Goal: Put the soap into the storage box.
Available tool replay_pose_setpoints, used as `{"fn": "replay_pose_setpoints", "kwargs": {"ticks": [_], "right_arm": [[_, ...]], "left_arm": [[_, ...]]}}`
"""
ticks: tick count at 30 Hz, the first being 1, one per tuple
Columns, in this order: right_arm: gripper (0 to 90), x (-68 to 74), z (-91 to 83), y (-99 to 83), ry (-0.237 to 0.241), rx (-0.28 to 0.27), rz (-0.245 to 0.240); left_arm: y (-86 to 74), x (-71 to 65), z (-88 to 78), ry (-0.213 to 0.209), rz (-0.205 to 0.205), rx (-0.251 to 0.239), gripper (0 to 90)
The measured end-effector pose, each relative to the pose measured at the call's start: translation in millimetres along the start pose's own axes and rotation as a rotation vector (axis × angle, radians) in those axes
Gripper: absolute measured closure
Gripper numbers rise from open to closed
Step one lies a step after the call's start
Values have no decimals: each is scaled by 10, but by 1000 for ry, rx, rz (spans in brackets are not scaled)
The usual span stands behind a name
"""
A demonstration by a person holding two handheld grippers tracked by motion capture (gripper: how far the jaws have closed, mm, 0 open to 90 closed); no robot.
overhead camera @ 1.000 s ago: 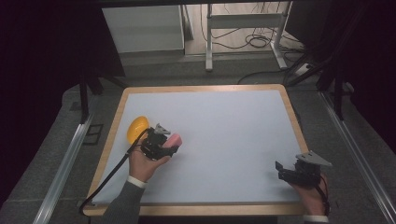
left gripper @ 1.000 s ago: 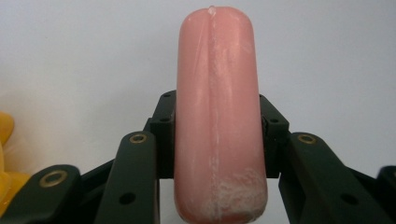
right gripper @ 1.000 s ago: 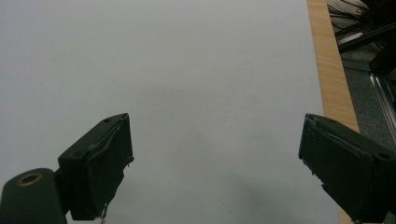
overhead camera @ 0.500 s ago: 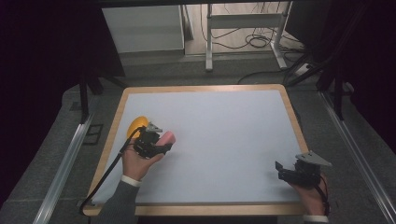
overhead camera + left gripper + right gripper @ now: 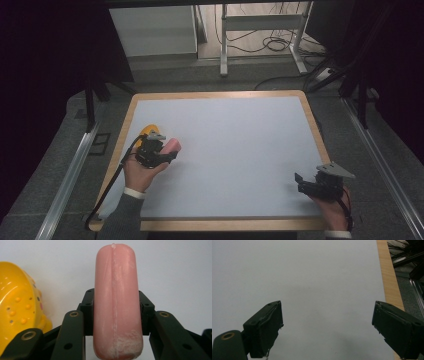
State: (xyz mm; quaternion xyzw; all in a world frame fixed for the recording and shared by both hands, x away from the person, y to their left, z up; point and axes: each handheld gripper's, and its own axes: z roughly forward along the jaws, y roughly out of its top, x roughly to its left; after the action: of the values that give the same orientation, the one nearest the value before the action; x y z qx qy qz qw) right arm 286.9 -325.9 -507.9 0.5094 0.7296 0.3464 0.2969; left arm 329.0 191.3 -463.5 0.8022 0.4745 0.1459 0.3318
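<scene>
Sausage [image 5: 117, 305], pink, toy: clamped upright between the jaws of the left gripper [image 5: 159, 150], pickup done. Yellow strainer [image 5: 18, 305] just beside that gripper's left jaw; placing likely remains. Right gripper [image 5: 327, 327] spread wide, nothing between jaws, over bare table [image 5: 240, 145].

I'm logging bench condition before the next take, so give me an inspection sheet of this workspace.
Surface: pale table top with a wooden rim, mostly bare.
Job's things: pink sausage-shaped piece clamped between the left gripper's jaws; yellow dotted toy beside it, near the table's left edge.
Clutter: nothing seen.
Grippers: left gripper shut on the pink piece; right gripper open with nothing between its jaws, near the table's right front corner.
Cables: black cable trails from the left gripper over the table's front edge; loose cables on the floor behind.
Surroundings: metal frame legs and a white cabinet beyond the table.
</scene>
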Motion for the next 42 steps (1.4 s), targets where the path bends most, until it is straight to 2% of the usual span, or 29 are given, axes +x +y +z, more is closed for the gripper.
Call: {"fn": "replay_pose_setpoints", "kwargs": {"ticks": [15,42], "right_arm": [[94,-2,1,-2,-2,3,-3],[94,-13,8,-7,-9,7,-7]], "left_arm": [[21,230,-130,39,-57,-33,600],[87,491,-179,84,-91,-38,600]]}}
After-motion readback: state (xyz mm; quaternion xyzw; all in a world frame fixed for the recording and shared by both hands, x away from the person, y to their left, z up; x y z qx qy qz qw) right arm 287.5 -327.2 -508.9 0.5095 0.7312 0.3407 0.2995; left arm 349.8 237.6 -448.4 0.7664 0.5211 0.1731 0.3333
